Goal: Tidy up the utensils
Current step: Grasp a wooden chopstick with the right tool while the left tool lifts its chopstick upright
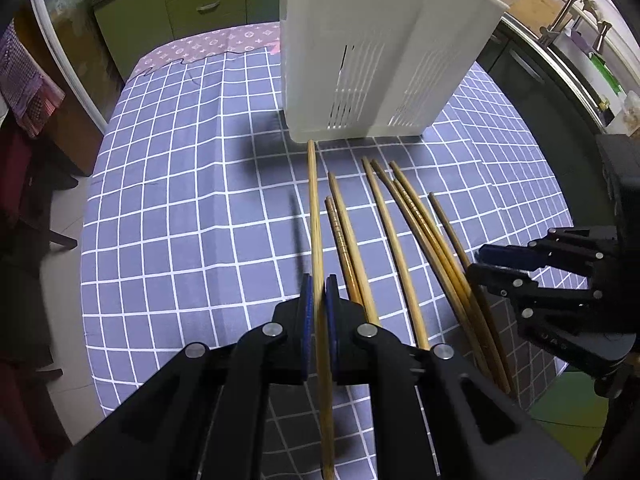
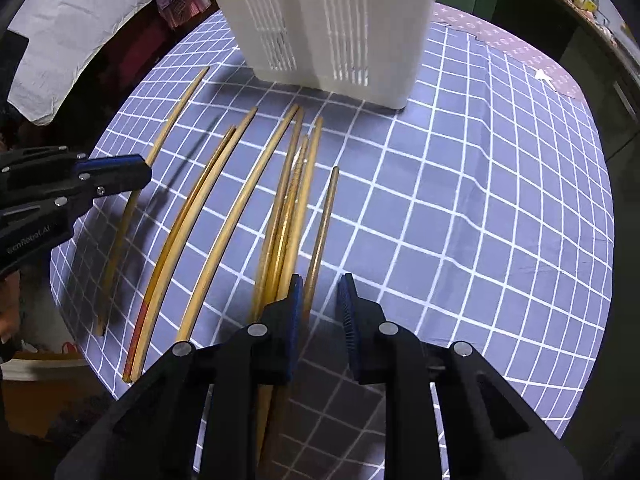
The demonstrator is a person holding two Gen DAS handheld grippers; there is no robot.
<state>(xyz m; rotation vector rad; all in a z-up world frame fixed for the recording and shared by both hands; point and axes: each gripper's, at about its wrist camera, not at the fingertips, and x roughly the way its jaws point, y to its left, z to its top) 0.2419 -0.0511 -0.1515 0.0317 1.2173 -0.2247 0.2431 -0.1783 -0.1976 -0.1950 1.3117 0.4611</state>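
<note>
My left gripper (image 1: 319, 296) is shut on one pale bamboo chopstick (image 1: 315, 208), held a little above the cloth, its far tip near the base of the white slotted utensil holder (image 1: 380, 60). Several more chopsticks (image 1: 400, 248) lie side by side on the checked tablecloth. In the right wrist view, my right gripper (image 2: 320, 296) hovers low over the near ends of this row (image 2: 224, 220), jaws narrowly apart. The rightmost, darker chopstick (image 2: 324, 224) runs between them beside the left pad, not pinched. The left gripper (image 2: 144, 172) with its chopstick (image 2: 176, 108) shows at the left, and the holder (image 2: 332, 20) stands behind.
A blue-and-white checked cloth (image 1: 180, 200) covers the table, with a pink patterned cloth (image 1: 208, 44) at its far end. Green cabinets (image 1: 180, 4) stand behind. A counter with a sink tap (image 1: 572, 12) runs along the right. The table's edge (image 2: 80, 332) lies close to the chopsticks' near ends.
</note>
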